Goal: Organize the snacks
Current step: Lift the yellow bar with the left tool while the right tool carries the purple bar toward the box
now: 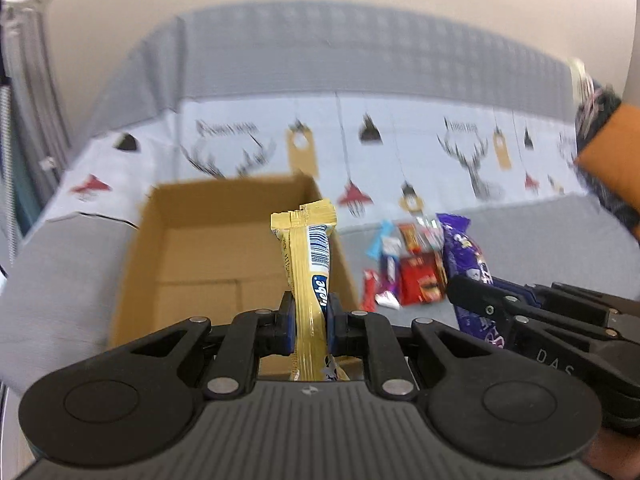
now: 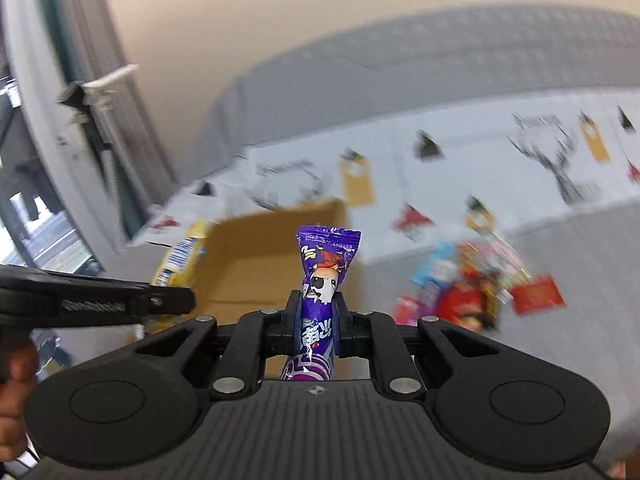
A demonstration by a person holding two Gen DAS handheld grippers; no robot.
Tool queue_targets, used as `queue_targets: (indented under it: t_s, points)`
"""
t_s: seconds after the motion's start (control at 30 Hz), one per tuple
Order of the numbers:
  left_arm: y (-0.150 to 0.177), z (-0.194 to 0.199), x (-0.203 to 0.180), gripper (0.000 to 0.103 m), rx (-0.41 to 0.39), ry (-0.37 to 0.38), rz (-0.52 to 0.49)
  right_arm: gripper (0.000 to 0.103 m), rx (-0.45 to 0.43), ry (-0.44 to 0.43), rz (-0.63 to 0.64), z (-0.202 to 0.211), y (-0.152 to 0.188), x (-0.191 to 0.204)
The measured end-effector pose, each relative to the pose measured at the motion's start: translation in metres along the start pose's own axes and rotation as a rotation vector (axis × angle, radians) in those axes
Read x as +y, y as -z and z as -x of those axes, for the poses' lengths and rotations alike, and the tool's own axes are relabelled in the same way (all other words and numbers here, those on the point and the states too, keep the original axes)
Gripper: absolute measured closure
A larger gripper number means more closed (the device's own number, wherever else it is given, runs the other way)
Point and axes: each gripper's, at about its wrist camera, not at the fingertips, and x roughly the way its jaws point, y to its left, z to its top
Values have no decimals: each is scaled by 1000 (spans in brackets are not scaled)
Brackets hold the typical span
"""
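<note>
Left hand-held gripper (image 1: 311,322) pinches yellow snack bar (image 1: 309,280) above cardboard box (image 1: 192,264).

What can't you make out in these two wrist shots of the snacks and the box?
- Left wrist: snack pile labels, motion-blurred.
- Left wrist: cardboard box near floor, hidden behind left gripper and gold bar.
- Right wrist: box interior, hidden behind right gripper and purple packet.

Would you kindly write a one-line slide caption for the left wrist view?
Left gripper holds a gold snack bar upright before an open cardboard box, loose snacks piled alongside.
</note>
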Motion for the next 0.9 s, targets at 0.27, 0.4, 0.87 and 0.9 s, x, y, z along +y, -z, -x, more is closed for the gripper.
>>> queue_targets:
  t_s: [0.27, 0.4, 0.87, 0.9]
  points:
    - [-12, 74, 41, 88, -197, -18, 36, 88, -93, -126, 156, 19, -47, 96]
    - [-14, 82, 58, 88, -233, -27, 59, 88, -97, -174, 152, 14, -57, 115]
    - [8, -34, 123, 88, -39, -7, 143, 88, 77, -106, 162, -82, -34, 115]
    - [11, -46, 126, 88, -19, -6, 143, 88, 89, -98, 162, -90, -30, 115]
